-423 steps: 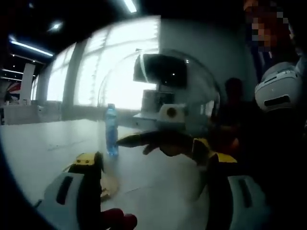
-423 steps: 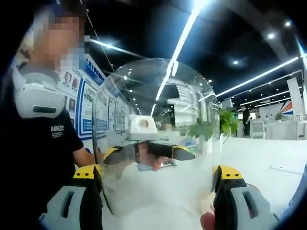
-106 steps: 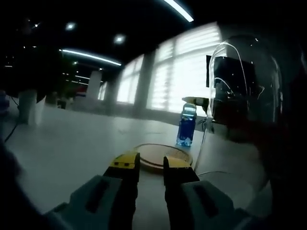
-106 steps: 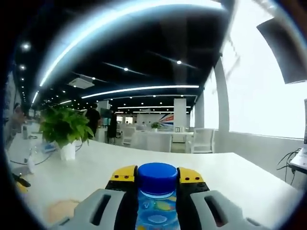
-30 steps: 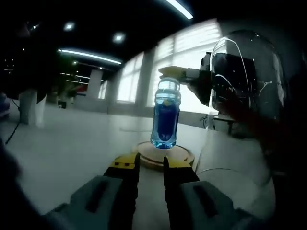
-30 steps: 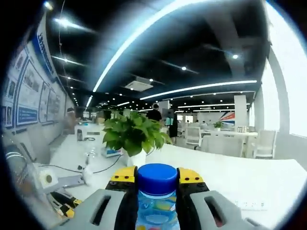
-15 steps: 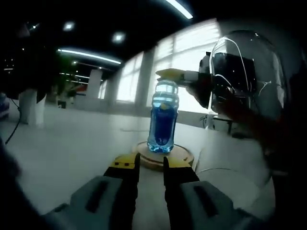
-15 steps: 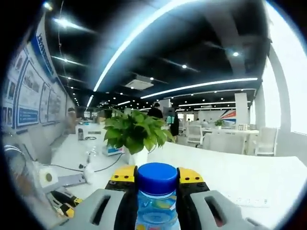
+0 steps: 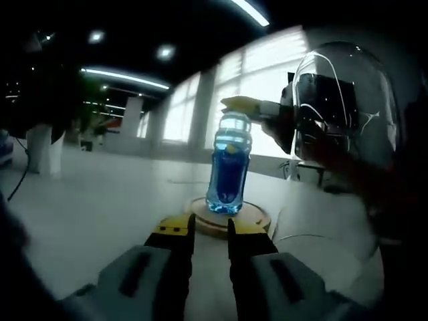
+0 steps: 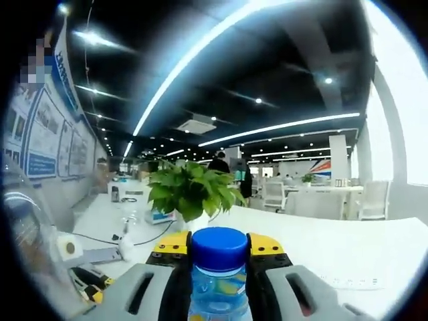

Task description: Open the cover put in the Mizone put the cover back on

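Left gripper view is dark and backlit by the windows; the bottle's [image 9: 229,164] label can't be read, and its cap is hidden behind the right gripper's [image 9: 246,105] yellow jaw tips. Whether the bottle base touches the round wooden base [image 9: 229,217] or sits just above it can't be told. Right side of that view is murky behind the clear dome cover [image 9: 344,134]; its lower rim is hard to trace against the white table [image 9: 100,200].

Right gripper [image 10: 219,247]: jaws clamped on the bottle neck [image 10: 219,292], one on each side just under the blue cap [image 10: 219,247]. The bottle is upright and cut off at the bottom edge of the right gripper view. In the left gripper view it stands over the wooden base, far of the left gripper's tips.

Left gripper [image 9: 210,231]: jaws nearly together with a narrow gap, nothing between them, tips just near of the wooden base and apart from it.

Around: dome cover stands on the table to the right of the base. In the right gripper view, a potted plant [image 10: 190,190] is beyond the cap, cables and small tools [image 10: 90,281] lie on the table at left, posters line the left wall, and a person [image 10: 219,162] stands far back among chairs and tables.
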Motion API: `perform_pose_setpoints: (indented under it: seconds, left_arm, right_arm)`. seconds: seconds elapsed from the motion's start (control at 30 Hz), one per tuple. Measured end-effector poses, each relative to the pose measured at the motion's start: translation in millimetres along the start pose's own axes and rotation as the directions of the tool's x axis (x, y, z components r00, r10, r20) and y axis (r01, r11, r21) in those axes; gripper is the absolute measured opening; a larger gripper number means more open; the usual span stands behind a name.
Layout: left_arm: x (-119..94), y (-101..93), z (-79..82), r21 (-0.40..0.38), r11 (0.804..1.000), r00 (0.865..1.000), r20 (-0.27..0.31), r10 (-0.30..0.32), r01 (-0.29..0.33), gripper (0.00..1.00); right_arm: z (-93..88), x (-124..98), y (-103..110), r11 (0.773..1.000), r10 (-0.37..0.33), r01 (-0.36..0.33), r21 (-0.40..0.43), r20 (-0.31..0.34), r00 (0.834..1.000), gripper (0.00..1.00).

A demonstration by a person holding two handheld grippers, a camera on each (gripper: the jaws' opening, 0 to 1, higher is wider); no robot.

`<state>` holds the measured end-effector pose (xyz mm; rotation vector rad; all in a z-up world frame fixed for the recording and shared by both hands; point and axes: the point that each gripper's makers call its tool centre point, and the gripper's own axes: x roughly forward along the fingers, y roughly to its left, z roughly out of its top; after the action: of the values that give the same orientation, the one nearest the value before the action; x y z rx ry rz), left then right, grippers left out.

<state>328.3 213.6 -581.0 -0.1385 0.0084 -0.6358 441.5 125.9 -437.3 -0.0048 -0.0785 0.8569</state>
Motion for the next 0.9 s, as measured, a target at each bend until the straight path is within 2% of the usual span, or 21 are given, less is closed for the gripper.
perform_pose_setpoints:
  seconds: [0.9]
  left_arm:
    - [0.4, 0.3, -0.3, -0.002, 1.000, 1.000, -0.002, 0.001, -0.001, 0.15]
  right_arm:
    - [1.7, 0.6, -1.1, 1.000, -0.001, 0.001, -0.011, 0.054, 0.999, 0.24]
